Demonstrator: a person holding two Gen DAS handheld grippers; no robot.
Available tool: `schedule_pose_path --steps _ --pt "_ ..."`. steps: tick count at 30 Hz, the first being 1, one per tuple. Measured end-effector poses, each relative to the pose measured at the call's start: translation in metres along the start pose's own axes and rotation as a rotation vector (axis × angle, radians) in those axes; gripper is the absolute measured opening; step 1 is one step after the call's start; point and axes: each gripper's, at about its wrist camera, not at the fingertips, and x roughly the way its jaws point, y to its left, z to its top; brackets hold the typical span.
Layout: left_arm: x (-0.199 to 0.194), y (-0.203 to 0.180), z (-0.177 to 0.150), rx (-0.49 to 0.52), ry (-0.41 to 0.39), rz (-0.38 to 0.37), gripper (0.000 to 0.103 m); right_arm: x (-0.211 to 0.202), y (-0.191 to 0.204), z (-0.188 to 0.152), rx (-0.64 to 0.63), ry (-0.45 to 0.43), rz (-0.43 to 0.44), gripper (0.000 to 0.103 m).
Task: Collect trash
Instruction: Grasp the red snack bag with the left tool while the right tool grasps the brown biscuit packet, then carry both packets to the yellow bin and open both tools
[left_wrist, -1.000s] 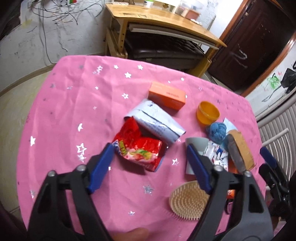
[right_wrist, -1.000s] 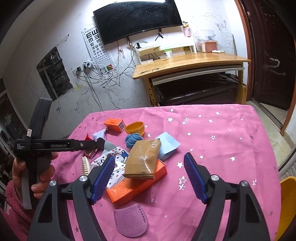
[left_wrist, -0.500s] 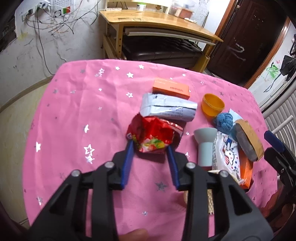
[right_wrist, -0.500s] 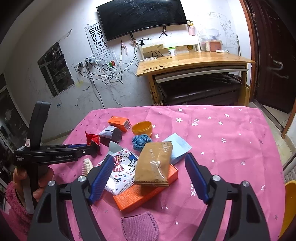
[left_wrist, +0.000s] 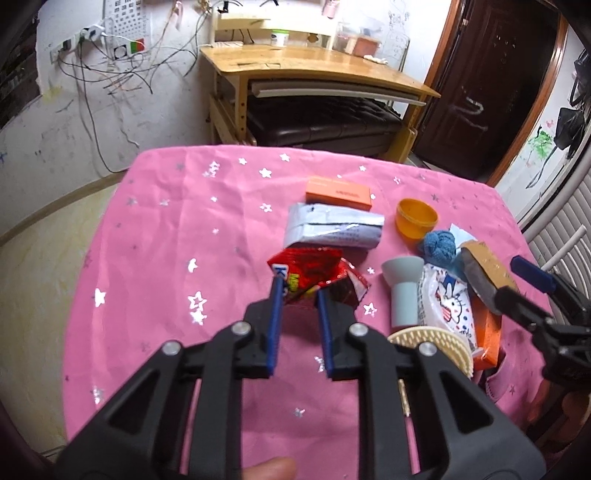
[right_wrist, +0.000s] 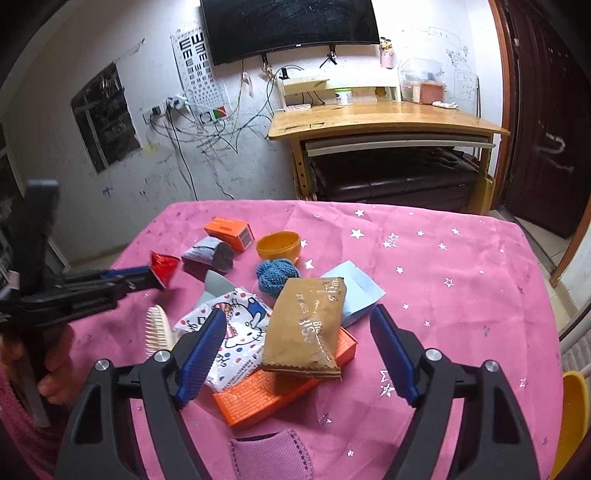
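Note:
My left gripper (left_wrist: 298, 290) is shut on a crumpled red snack wrapper (left_wrist: 317, 275) and holds it above the pink star tablecloth (left_wrist: 166, 258). The right wrist view shows that wrapper (right_wrist: 164, 267) lifted clear of the cloth at the left gripper's tips. My right gripper (right_wrist: 297, 352) is open and empty, hovering over a brown snack packet (right_wrist: 308, 328) that lies on an orange box (right_wrist: 258, 397). A silver-grey foil packet (left_wrist: 332, 229) lies just beyond the red wrapper.
On the cloth: a small orange box (left_wrist: 338, 192), a yellow bowl (left_wrist: 415, 218), a blue knitted ball (right_wrist: 277, 277), a grey funnel-shaped cup (left_wrist: 404, 291), a Hello Kitty bag (right_wrist: 236, 332), a light-blue paper (right_wrist: 354, 291), a cream brush (right_wrist: 159, 332), a purple pouch (right_wrist: 269, 454). A wooden desk (right_wrist: 384, 118) stands behind.
My left gripper closed on the red wrapper and lifted it off the cloth. My right gripper stayed open and moved a little closer over the brown packet.

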Motion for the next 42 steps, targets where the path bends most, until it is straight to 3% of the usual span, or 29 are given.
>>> schedule_pose_path --steps 6,8,13,18,32,42 --pt "-0.015 -0.002 -0.001 0.006 -0.028 0.000 0.017 0.011 0.006 0.000 -0.023 0.026 0.004 0.074" --pt "-0.019 -0.004 -0.001 0.006 -0.034 -0.003 0.017 0.015 0.008 0.000 -0.025 0.030 0.012 0.069" --pt "-0.024 -0.009 -0.002 0.011 -0.042 -0.004 0.017 0.016 0.002 -0.002 0.000 0.035 0.012 0.034" --pt "-0.026 -0.014 -0.001 0.011 -0.044 -0.005 0.017 0.010 -0.011 -0.004 0.038 0.024 0.031 0.022" --pt "-0.043 -0.070 0.009 0.078 -0.084 -0.047 0.017 -0.049 -0.052 -0.011 0.125 -0.100 0.043 0.022" --pt "-0.035 -0.155 0.018 0.180 -0.073 -0.130 0.017 -0.105 -0.129 -0.042 0.256 -0.162 -0.072 0.022"
